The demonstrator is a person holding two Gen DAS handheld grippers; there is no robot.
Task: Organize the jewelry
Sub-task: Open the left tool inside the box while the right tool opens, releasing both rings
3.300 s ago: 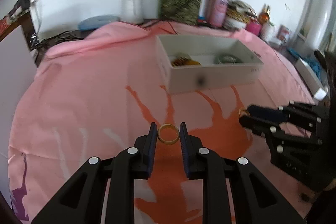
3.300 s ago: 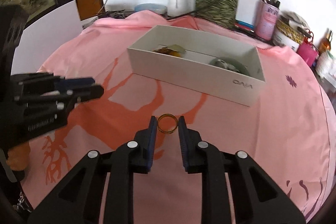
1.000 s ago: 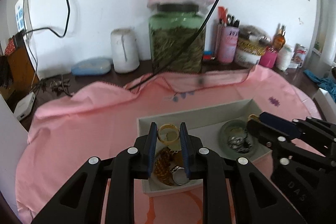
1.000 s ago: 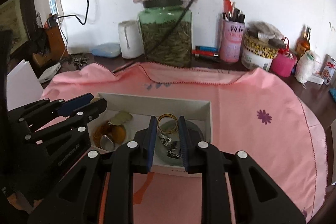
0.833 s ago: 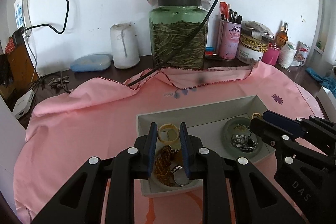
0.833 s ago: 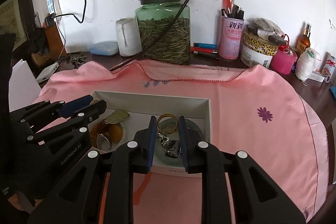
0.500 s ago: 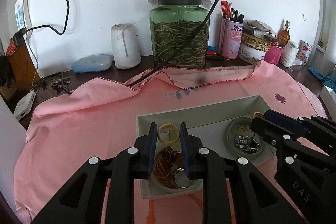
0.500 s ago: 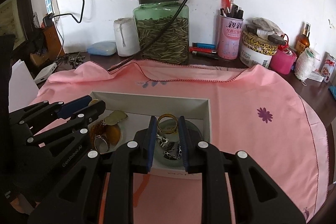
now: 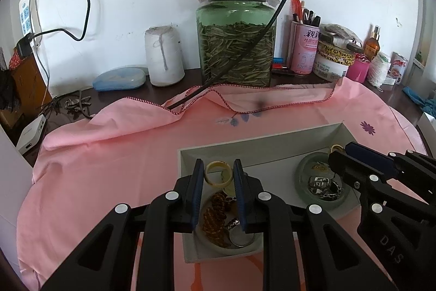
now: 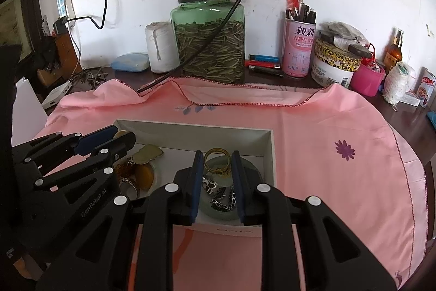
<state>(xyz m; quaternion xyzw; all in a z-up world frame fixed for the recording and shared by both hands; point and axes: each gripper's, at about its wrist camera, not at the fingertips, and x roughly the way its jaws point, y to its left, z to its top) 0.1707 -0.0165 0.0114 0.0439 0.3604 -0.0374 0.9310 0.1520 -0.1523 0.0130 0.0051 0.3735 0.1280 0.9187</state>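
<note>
Our left gripper clamps an amber ring over the box's left dish; our right gripper clamps a gold ring over its green dish. We judge this the drop-off step: next, lower and open both.
</note>
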